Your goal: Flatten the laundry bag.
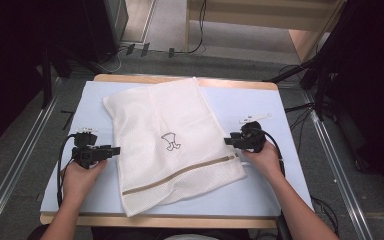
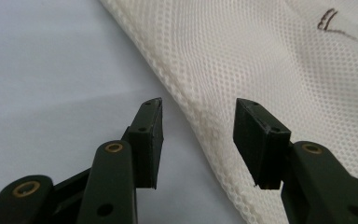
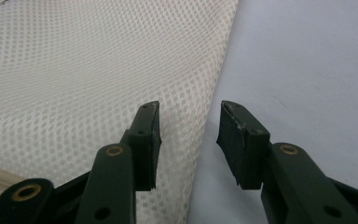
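A white mesh laundry bag (image 1: 175,140) lies flat on the pale blue table top (image 1: 260,105), with a small dark drawing in its middle and a beige zipper (image 1: 180,175) running slantwise near its front end. My left gripper (image 1: 116,149) sits at the bag's left edge, open, its jaws straddling the hem (image 2: 200,126). My right gripper (image 1: 228,141) is at the bag's right edge, open too, with the mesh border (image 3: 205,126) between its jaws. Neither one grips the mesh (image 3: 74,70).
The table's wooden rim (image 1: 180,220) shows at front and back. Cables trail from both grippers. Dark stands and floor cables (image 1: 145,50) lie beyond the far edge. Bare blue surface (image 2: 51,70) flanks the bag on both sides.
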`<action>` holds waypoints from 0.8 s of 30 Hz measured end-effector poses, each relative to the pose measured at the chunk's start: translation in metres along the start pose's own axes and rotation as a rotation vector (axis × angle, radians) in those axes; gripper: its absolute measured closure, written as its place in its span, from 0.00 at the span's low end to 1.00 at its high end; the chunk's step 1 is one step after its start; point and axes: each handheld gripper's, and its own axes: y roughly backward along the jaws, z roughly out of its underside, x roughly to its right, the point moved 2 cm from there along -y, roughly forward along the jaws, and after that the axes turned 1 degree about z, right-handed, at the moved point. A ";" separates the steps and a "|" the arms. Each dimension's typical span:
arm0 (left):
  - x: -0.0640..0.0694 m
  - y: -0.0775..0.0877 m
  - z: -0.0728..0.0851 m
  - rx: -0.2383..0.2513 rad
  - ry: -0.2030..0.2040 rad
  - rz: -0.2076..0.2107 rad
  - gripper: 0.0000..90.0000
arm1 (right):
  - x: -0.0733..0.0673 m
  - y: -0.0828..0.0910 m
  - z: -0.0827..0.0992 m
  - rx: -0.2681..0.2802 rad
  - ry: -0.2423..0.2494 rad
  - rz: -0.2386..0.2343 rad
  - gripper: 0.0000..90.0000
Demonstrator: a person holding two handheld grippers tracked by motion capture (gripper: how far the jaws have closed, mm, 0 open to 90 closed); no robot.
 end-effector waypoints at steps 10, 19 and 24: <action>0.010 -0.017 0.000 -0.028 0.015 0.055 0.84 | -0.004 -0.015 -0.002 -0.019 -0.005 0.011 0.82; 0.010 -0.018 -0.009 -0.039 -0.009 0.079 0.96 | -0.011 -0.009 -0.005 -0.036 0.002 0.035 0.97; 0.010 -0.019 -0.016 -0.033 -0.030 0.079 0.96 | -0.013 -0.002 0.000 -0.033 -0.014 0.023 0.97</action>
